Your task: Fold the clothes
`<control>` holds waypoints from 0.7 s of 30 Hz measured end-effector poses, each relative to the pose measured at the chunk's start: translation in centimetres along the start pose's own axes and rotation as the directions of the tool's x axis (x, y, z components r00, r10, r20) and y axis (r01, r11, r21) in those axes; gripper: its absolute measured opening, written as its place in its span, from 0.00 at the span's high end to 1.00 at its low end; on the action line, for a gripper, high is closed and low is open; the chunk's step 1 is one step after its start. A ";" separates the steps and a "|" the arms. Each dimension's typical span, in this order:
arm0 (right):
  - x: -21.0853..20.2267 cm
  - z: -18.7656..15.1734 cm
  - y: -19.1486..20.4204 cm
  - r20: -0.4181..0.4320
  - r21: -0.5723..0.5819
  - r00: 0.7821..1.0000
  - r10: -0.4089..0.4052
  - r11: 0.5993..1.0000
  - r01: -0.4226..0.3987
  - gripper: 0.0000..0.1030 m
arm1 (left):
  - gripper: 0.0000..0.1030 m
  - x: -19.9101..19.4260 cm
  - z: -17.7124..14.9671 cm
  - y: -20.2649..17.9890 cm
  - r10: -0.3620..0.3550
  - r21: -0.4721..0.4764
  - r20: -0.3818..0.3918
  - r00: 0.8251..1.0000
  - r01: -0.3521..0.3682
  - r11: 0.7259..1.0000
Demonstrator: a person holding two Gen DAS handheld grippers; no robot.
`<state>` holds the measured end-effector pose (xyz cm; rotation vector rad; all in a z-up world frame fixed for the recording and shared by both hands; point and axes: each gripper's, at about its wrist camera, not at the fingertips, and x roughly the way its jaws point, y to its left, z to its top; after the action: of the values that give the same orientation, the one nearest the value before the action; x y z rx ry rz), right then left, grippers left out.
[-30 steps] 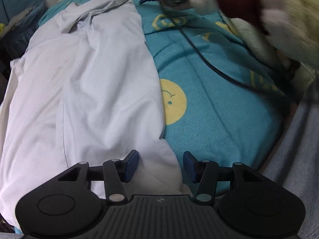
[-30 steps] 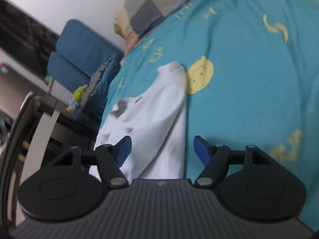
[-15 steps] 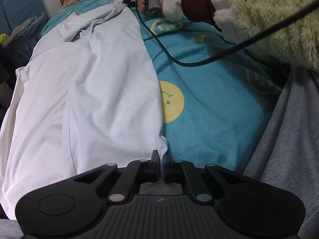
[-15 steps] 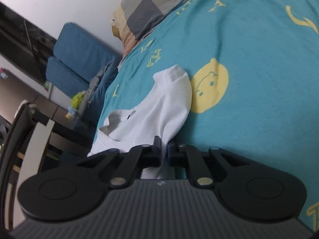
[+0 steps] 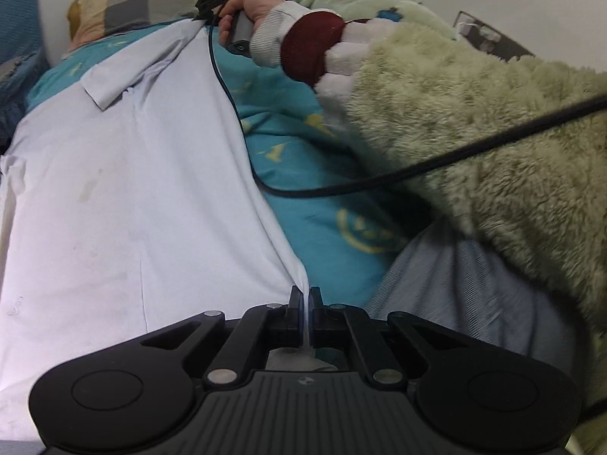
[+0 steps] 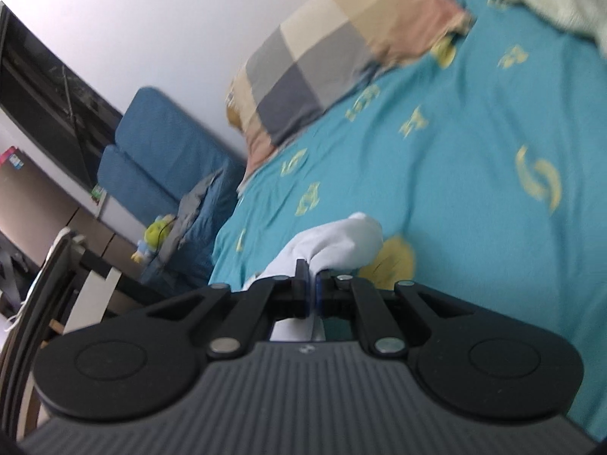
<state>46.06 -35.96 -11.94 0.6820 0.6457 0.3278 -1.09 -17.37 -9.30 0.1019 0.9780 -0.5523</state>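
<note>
My left tongs [image 5: 304, 305] had just closed tight on the near corner of a pale shirt [image 5: 125, 174], which lay spread along the teal bed sheet [image 5: 315, 227] from 6 o'clock up toward 12 in the left wrist view. My right tongs [image 6: 312, 288] had also just closed, pinching a white bunched edge of the shirt [image 6: 341, 240] lifted off the sheet at 12 o'clock from their tips. A checked pillow [image 6: 334, 57] sat at 12 o'clock beyond.

Pale lilac shirt [image 5: 125, 197]; teal sheet [image 6: 455, 174], yellow prints
</note>
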 end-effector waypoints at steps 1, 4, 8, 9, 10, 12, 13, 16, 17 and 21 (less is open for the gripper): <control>-0.4 0.4 -0.5 0.006 -0.018 1.000 -0.024 1.000 0.025 0.94 | 0.98 0.5 0.1 -0.2 -0.015 -0.001 -0.001 1.000 0.015 1.000; -0.4 0.6 -2.8 -0.010 -0.047 0.995 -0.102 0.994 0.102 0.94 | 0.98 2.5 0.2 0.0 -0.056 -0.024 -0.025 0.998 0.056 0.998; 1.5 -0.8 -5.1 -0.063 -0.069 0.983 -0.173 0.983 0.168 0.94 | 0.97 4.7 -0.3 1.4 -0.095 -0.072 -0.071 0.993 0.089 0.993; 1.9 -1.2 -5.2 -0.068 -0.078 0.980 -0.185 0.981 0.180 0.94 | 0.97 4.8 -0.3 1.9 -0.101 -0.085 -0.077 0.992 0.095 0.992; 2.1 -1.5 -5.2 -0.069 -0.092 0.978 -0.199 0.977 0.192 0.94 | 0.95 4.8 -0.2 2.4 -0.106 -0.095 -0.083 0.991 0.098 0.991; 2.3 -1.7 -4.6 -0.064 -0.122 0.974 -0.216 0.971 0.207 0.93 | 0.84 4.4 0.1 2.7 -0.110 -0.105 -0.073 0.991 0.102 0.989; 2.2 -1.7 -4.3 -0.059 -0.132 0.974 -0.221 0.968 0.212 0.92 | 0.75 4.1 0.2 2.7 -0.112 -0.108 -0.063 0.992 0.105 0.989; 1.4 -1.6 -3.5 -0.052 -0.127 0.975 -0.218 0.969 0.210 0.89 | 0.49 2.4 0.4 2.1 -0.095 -0.091 -0.034 0.995 0.091 0.992; 0.9 -1.6 -3.1 -0.051 -0.124 0.973 -0.223 0.969 0.215 0.86 | 0.44 1.8 0.4 2.0 -0.080 -0.086 -0.026 0.996 0.077 0.993; -1.8 -1.5 -0.8 -0.015 -0.157 0.972 -0.235 0.960 0.230 0.37 | 0.25 0.0 0.7 2.2 -0.033 -0.074 0.019 0.999 0.034 0.997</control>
<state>43.77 -36.70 -12.58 0.4471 0.7171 0.1694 0.51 -15.68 -9.29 0.0139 0.9833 -0.5459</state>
